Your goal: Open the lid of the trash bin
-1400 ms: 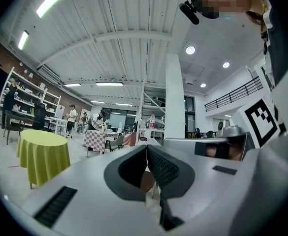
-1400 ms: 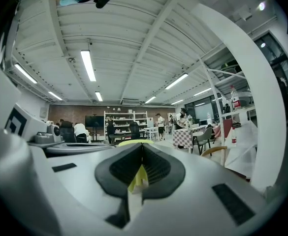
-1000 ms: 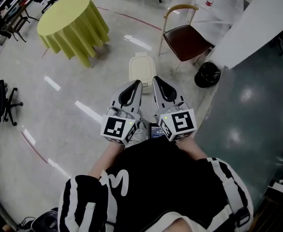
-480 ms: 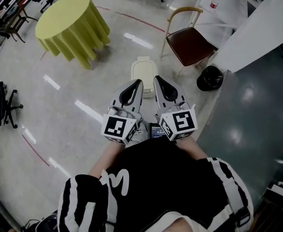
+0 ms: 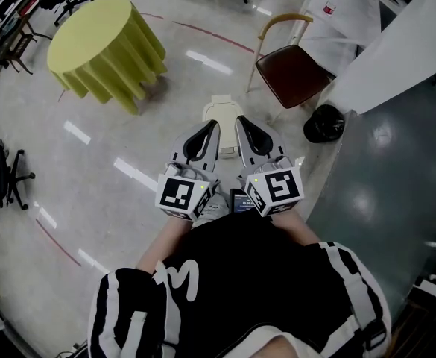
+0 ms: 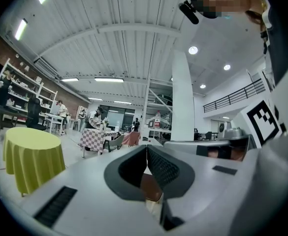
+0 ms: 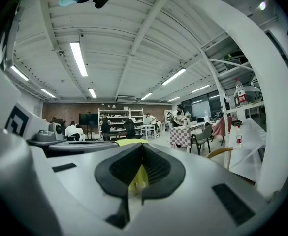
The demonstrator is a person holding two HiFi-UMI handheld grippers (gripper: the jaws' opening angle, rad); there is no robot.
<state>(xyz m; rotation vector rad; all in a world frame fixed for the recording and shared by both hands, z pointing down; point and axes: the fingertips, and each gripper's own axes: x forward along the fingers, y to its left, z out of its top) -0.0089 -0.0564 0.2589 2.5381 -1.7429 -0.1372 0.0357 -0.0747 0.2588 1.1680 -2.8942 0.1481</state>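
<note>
While both claws are held close in front of the person's body at the middle of the head view, the trash bin (image 5: 219, 109) stands on the floor (image 5: 113, 170) just above them in the frame – a small cream bin, its lid apparently down, its lower edge hidden behind the claw tips. Neither claw touches it.

The left claw (image 5: 213, 127) is closed with nothing in it: in the left gripper view the two ribbed pads meet at their tips, and only a sliver of background shows behind them. The right claw (image 5: 239, 122) is closed and empty too – its own view shows the pads pressed together at the front. The two lie side by side, tips pointing up the frame toward the bin, each with its marker cube (image 5: 182, 195) nearest the person.

At the upper left a round tabletop with a yellow-green cloth (image 5: 106, 43) stands well apart from the bin. To the upper right is a chair with a dark red seat (image 5: 292, 62), and beside it, lower right, a black bag-lined container (image 5: 323, 123).
</note>
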